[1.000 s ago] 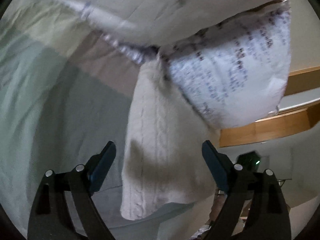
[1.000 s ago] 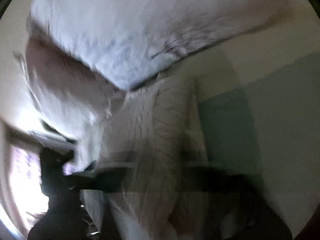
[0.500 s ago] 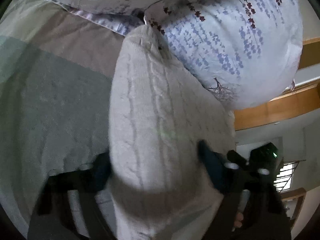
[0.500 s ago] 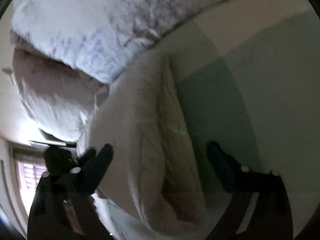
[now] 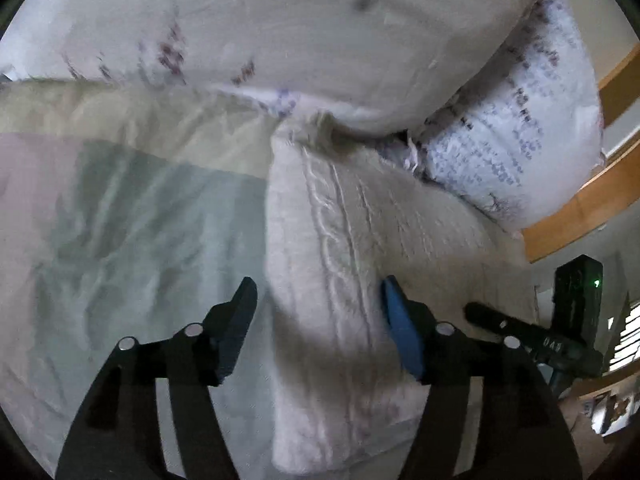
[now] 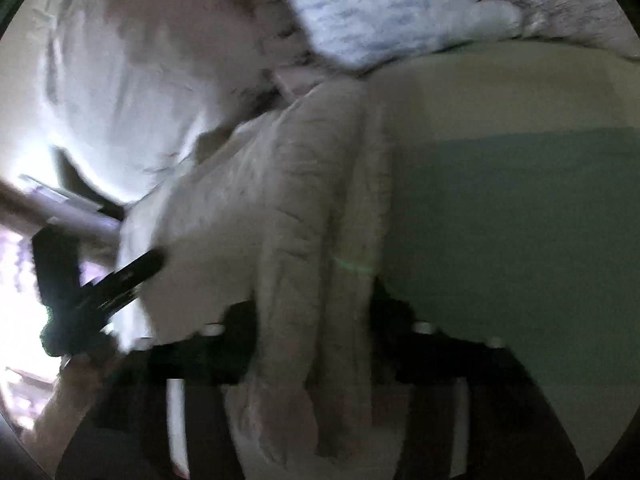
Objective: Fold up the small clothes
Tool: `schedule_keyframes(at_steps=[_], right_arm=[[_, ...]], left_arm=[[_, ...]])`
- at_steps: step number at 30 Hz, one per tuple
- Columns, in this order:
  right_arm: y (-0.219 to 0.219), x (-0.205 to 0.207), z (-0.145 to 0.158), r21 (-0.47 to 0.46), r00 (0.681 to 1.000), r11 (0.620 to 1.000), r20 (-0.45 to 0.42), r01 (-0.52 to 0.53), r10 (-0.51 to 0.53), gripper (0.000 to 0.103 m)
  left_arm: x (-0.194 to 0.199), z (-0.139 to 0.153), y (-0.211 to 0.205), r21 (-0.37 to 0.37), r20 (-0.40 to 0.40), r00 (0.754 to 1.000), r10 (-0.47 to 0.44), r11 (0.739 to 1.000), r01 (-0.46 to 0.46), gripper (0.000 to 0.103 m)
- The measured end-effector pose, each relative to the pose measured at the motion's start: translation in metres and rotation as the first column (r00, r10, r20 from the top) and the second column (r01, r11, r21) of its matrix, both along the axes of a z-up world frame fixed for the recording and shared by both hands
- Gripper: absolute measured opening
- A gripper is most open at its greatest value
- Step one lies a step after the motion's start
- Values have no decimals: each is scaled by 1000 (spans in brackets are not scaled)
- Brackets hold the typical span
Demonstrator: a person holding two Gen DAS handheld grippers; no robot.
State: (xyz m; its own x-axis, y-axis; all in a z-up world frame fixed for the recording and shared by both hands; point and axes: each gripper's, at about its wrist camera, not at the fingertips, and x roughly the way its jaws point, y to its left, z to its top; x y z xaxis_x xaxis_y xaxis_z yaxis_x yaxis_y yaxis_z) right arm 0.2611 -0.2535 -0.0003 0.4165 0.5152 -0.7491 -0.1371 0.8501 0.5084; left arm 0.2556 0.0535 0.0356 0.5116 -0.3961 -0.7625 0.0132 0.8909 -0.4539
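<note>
Bed with pale green and beige cover [image 5: 132,216], floral pillows [image 5: 516,128] at its head, wooden headboard [image 5: 580,204] behind.

Cream cable-knit garment [image 5: 344,264], folded into a long thick bundle, lies on the cover with its far end touching the pillows; open cover spreads beside it. Left gripper [image 5: 318,324] stands wide, fingers on both sides of the bundle, not pressing. Right gripper [image 6: 312,344] is blurred; its fingers flank the same garment [image 6: 304,216], grip cannot be told. Writing on the black device is unreadable.
</note>
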Motion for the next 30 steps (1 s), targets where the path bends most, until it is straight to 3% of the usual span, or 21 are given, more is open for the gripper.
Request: schedule_keyframes(at_steps=[2, 4, 7, 9, 10, 12, 14, 17, 21, 24, 28, 30], right_arm=[[-16, -27, 25, 23, 989, 998, 135, 57, -60, 67], [-19, -53, 41, 108, 973, 994, 227, 15, -39, 68], [15, -58, 29, 88, 972, 988, 207, -128, 108, 72], [36, -50, 8, -7, 977, 990, 166, -138, 137, 72], [40, -44, -6, -83, 983, 992, 148, -95, 106, 72], [27, -38, -13, -131, 993, 991, 116, -10, 26, 75], [12, -47, -19, -52, 997, 998, 63, 36, -33, 76], [0, -95, -16, -144, 983, 985, 168, 94, -69, 92], [23, -129, -32, -262, 983, 964, 183, 39, 10, 94], [45, -150, -39, -363, 973, 932, 220, 15, 70, 98], [57, -161, -43, -447, 966, 894, 242, 31, 87, 102], [56, -158, -45, -433, 965, 900, 256, 54, 66, 102]], left_arm=[[-17, 15, 1, 65, 69, 997, -23, 998, 18, 77], [-31, 25, 5, 133, 106, 994, -35, 991, 21, 89], [-67, 30, 16, 239, 142, 988, -56, 971, 21, 96], [-82, 26, 12, 279, 137, 989, -61, 960, 21, 100], [-88, 21, 9, 296, 132, 990, -56, 955, 14, 101], [-105, 11, 9, 314, 123, 991, -44, 950, 3, 101], [-116, 2, 8, 303, 102, 994, -46, 953, 13, 101], [-133, -13, 3, 302, 81, 996, -44, 953, 18, 101], [-151, -28, -5, 318, 80, 995, -55, 948, 27, 101], [-161, -32, -13, 367, 96, 993, -64, 930, 24, 101], [-168, -38, -20, 425, 123, 988, -88, 905, 28, 101], [-169, -38, -21, 434, 123, 989, -87, 901, 25, 101]])
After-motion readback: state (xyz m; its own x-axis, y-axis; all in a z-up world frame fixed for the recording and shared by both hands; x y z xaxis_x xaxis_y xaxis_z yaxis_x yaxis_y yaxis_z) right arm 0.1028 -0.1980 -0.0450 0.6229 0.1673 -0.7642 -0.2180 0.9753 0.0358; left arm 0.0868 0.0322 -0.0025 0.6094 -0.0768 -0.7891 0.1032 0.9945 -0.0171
